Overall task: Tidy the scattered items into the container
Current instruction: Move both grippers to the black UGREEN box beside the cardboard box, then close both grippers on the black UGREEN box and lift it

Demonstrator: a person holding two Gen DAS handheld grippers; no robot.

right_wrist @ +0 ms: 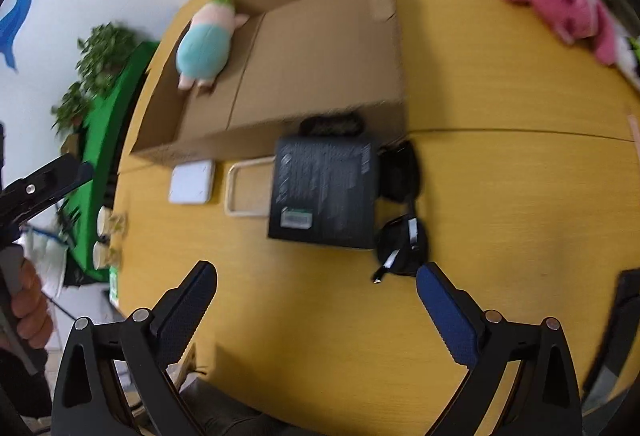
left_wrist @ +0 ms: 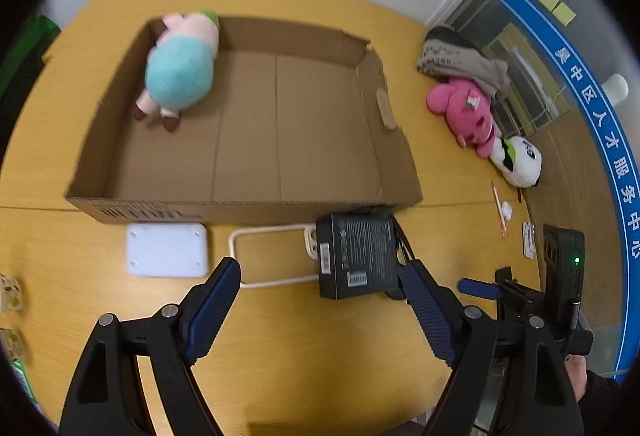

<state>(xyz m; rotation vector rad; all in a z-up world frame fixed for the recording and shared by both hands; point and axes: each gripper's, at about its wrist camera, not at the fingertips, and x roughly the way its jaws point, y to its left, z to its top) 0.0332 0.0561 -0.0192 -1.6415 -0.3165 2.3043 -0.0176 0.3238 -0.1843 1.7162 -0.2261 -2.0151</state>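
Both grippers hang over the yellow surface (left_wrist: 280,336) with their blue fingers spread wide, and neither one is holding anything. The left gripper (left_wrist: 320,288) and the right gripper (right_wrist: 316,284) both face the black box (right_wrist: 324,191), which lies flat just in front of the cardboard box (left_wrist: 248,203).

One toy is in there already: the blue and pink plush pig (left_wrist: 180,67) sits in the far left corner. The rest of the floor in there looks bare.

I think the black box is next. To do it well, go down straight and put one finger on each long side, then squeeze. The dark sunglasses (right_wrist: 400,211) touch its right edge, so watch that a finger does not catch them. A cream frame (left_wrist: 272,256) pokes out from under its left side and may drag along. Lift high enough to clear the cardboard wall.

The pink plush (left_wrist: 464,111) and the white plush (left_wrist: 518,159) wait far off on the right.
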